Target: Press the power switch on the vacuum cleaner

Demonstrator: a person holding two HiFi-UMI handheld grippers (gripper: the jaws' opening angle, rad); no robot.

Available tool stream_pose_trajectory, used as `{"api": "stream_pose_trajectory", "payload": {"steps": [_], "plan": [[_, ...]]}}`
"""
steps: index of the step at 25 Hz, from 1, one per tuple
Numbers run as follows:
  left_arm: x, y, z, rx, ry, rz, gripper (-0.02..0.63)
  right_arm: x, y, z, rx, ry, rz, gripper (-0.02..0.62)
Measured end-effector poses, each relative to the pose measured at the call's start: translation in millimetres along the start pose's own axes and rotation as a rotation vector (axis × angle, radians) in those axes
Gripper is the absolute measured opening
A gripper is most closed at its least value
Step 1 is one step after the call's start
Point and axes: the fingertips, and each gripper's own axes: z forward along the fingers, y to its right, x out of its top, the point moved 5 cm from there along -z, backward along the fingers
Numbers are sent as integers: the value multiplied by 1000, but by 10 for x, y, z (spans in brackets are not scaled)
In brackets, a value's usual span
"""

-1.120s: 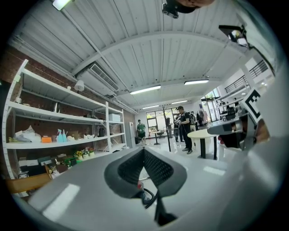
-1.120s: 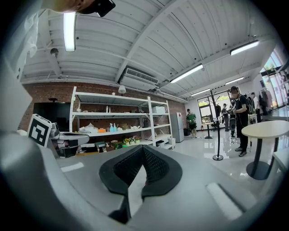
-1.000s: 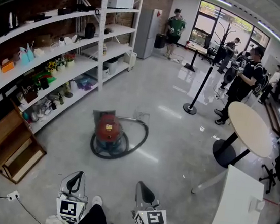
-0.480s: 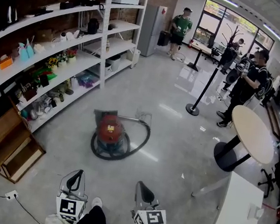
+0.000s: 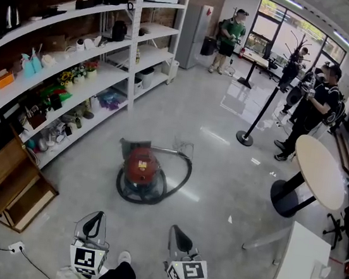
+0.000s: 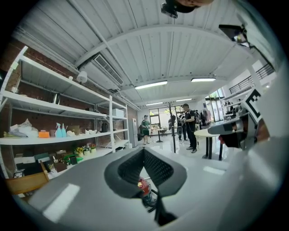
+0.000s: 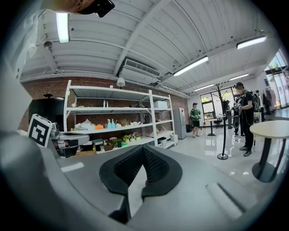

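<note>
Looking down at the red vacuum [image 5: 140, 165] parked on the floor mid-room, with its hose [image 5: 182, 168] curled round it in a loop. Way too small from up here to really pick out the switch. Holding the left gripper [image 5: 95, 221] and right gripper [image 5: 176, 234] low and side by side at the bottom edge of the head view, well apart from the vacuum and pointing its way. Left fingers [image 6: 127, 169] together at the tips, gripping nothing, just a peek of the vacuum through the gap below them. Right fingers [image 7: 160, 169] same deal: tips touching, nothing held. Shelves [image 5: 76, 65] full of clutter off to the left, round surface [image 5: 320, 171] on the right, a few people [image 5: 317, 100] standing further back.
</note>
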Motion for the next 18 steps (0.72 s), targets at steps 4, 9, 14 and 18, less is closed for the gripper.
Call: {"api": "stream_pose_trajectory", "payload": {"steps": [4,9,14,18], "plan": [[-12,-156,150,-2,-5,-12,0,62,-29,195,-2,-1,-3,0],[9,-337,338,-18,-9,-17,0,153,-42,435,-15,-3,-9,0],[23,-526,498,-20,0,-14,0,178,-80,659,-23,-7,-14,0],[-20,-670,607,-28,-2,-12,0,175,-108,837,-34,-12,-16,0]]}}
